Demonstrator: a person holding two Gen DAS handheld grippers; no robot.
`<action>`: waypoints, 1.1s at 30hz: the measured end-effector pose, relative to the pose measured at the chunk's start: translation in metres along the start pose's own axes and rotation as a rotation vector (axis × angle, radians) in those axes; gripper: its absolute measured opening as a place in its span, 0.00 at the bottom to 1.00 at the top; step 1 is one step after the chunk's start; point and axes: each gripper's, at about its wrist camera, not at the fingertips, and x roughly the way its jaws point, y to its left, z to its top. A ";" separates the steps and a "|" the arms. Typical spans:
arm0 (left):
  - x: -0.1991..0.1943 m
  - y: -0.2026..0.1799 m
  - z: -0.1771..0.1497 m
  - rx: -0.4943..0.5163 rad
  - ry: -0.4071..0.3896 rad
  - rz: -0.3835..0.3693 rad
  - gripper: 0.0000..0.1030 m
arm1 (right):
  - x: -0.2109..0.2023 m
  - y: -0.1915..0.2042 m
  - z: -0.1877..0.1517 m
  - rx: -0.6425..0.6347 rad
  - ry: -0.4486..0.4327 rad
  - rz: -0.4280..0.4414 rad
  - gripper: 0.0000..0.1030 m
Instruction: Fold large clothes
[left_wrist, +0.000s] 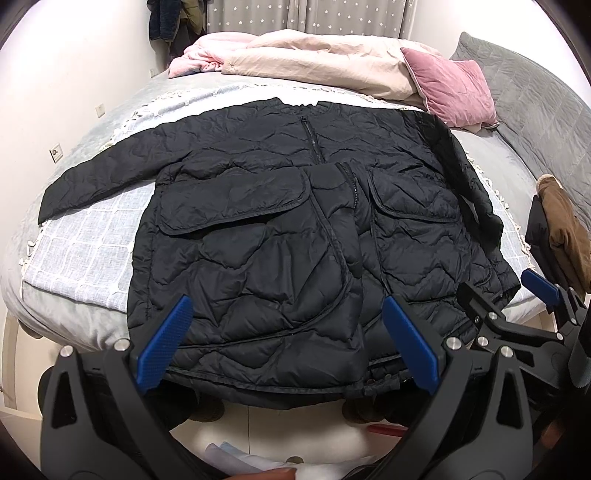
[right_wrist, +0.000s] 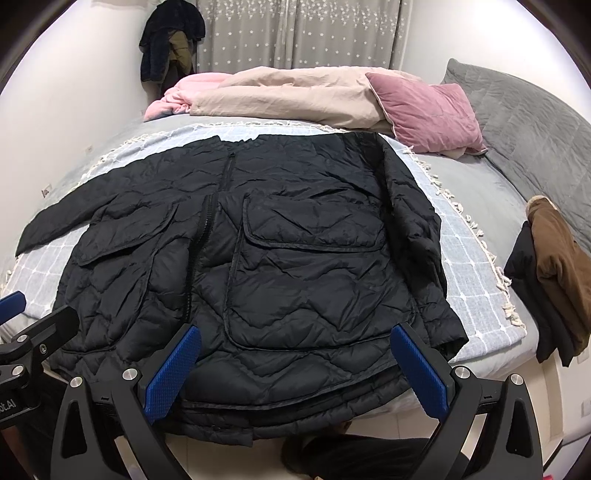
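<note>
Left claw (right_wrist: 11, 369) — partial lettering "ot.AI"

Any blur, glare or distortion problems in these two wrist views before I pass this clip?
Left wrist view: sharp, evenly lit, strong fisheye bowing of the bed, dark vignette corners; black jacket holds quilting detail. Right wrist view: same bowing and vignette, no glare; jacket crisp, the curtain slightly soft.

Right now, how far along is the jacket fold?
Done: black quilted jacket spread face-up on the bed, right sleeve already folded in. In hand: nothing; both hand-held grippers, left and right, hover open at the hem. Left: left sleeve, body folds.
</note>
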 end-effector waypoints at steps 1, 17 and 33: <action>0.000 0.000 0.000 0.000 0.000 0.001 0.99 | 0.000 0.000 0.000 0.000 0.001 0.001 1.00; 0.006 0.001 0.000 -0.001 0.008 0.002 0.99 | 0.008 0.005 0.001 -0.012 0.013 0.012 1.00; 0.017 0.001 0.001 -0.009 0.028 0.004 0.99 | 0.013 0.006 0.003 -0.007 0.019 0.035 1.00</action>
